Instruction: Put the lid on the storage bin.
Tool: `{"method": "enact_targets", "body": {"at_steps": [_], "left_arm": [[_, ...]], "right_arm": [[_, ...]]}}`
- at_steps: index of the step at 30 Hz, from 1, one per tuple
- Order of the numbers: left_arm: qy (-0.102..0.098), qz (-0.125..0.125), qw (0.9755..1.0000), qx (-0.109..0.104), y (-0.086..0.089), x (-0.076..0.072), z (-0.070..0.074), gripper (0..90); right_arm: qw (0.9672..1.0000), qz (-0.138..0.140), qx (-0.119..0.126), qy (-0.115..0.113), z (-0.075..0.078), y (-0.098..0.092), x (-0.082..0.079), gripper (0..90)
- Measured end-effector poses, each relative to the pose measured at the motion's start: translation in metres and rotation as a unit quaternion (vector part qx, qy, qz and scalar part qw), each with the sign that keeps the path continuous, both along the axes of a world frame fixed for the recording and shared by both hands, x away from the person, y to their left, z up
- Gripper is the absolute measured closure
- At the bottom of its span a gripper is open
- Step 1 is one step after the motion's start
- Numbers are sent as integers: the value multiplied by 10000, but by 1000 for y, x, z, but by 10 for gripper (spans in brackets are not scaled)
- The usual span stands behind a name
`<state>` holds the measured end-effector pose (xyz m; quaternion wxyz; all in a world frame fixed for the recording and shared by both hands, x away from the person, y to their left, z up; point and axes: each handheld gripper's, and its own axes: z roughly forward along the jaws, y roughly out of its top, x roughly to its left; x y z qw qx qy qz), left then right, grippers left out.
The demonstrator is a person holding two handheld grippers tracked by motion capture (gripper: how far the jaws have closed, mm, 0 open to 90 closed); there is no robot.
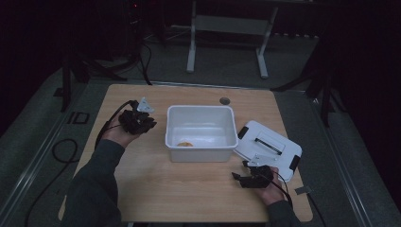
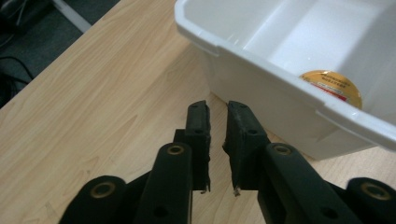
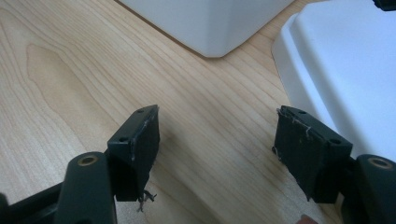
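The right gripper (image 1: 242, 178) is resting low by the near right of the pale wooden table (image 1: 156, 184), jaws standing wide and empty beside the flat white plastic lid (image 1: 268, 147), whose far edge is running out of the right gripper view. Farther off, the left gripper (image 2: 218, 122) is hovering beside the white rectangular plastic tub (image 1: 201, 133), jaws nearly together, holding nothing. Inside the tub, the round orange-labelled disc (image 2: 332, 86) is lying half hidden behind the rim; its print is unreadable.

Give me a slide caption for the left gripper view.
Left gripper, nearly closed and empty, beside white bin holding yellow-lidded container.
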<state>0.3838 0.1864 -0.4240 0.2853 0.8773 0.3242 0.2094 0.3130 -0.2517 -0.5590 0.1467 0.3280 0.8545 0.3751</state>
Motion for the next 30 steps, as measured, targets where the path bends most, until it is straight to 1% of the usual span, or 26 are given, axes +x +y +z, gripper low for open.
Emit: {"method": "enact_targets", "body": {"at_steps": [5, 6, 8, 10, 14, 18, 20, 23, 24, 27, 28, 30], "left_arm": [[-83, 224, 9997, -76, 5, -4, -12, 715], [-114, 276, 9995, -130, 6, -5, -15, 706], [-177, 374, 9989, -198, 7, -7, -21, 704], [-253, 445, 9985, -184, 6, -11, -28, 695], [-307, 563, 9976, -248, 7, -16, -41, 681], [-350, 698, 9963, -362, 12, -21, -50, 666], [-356, 741, 9956, -452, 16, -23, -54, 650], [-366, 819, 9940, -627, 19, -28, -63, 637], [-352, 849, 9937, -640, 20, -29, -66, 637], [-320, 900, 9925, -767, 23, -31, -75, 637], [-312, 897, 9924, -787, 23, -32, -78, 636], [-278, 873, 9917, -899, 23, -32, -84, 633]], "right_arm": [[10000, 1, 0, 0, 0, 0, 0, 306], [10000, 6, -5, -4, 0, 0, 0, 307], [10000, 6, -5, -5, 0, 0, 0, 307], [10000, 4, -7, -8, 0, 0, 0, 307], [10000, 3, -26, -32, 0, 0, -1, 310], [10000, -60, -2, 0, 0, 0, -1, 309], [10000, -86, -32, 24, 1, 1, -1, 310], [9998, -119, -147, 111, 3, 4, 0, 318], [9998, -113, -158, 108, 4, 4, 0, 318], [9998, -116, -146, 109, 3, 3, 0, 320], [9997, -134, -155, 120, 4, 4, 0, 335], [9996, -147, -198, 153, 6, 4, 0, 378]]}}
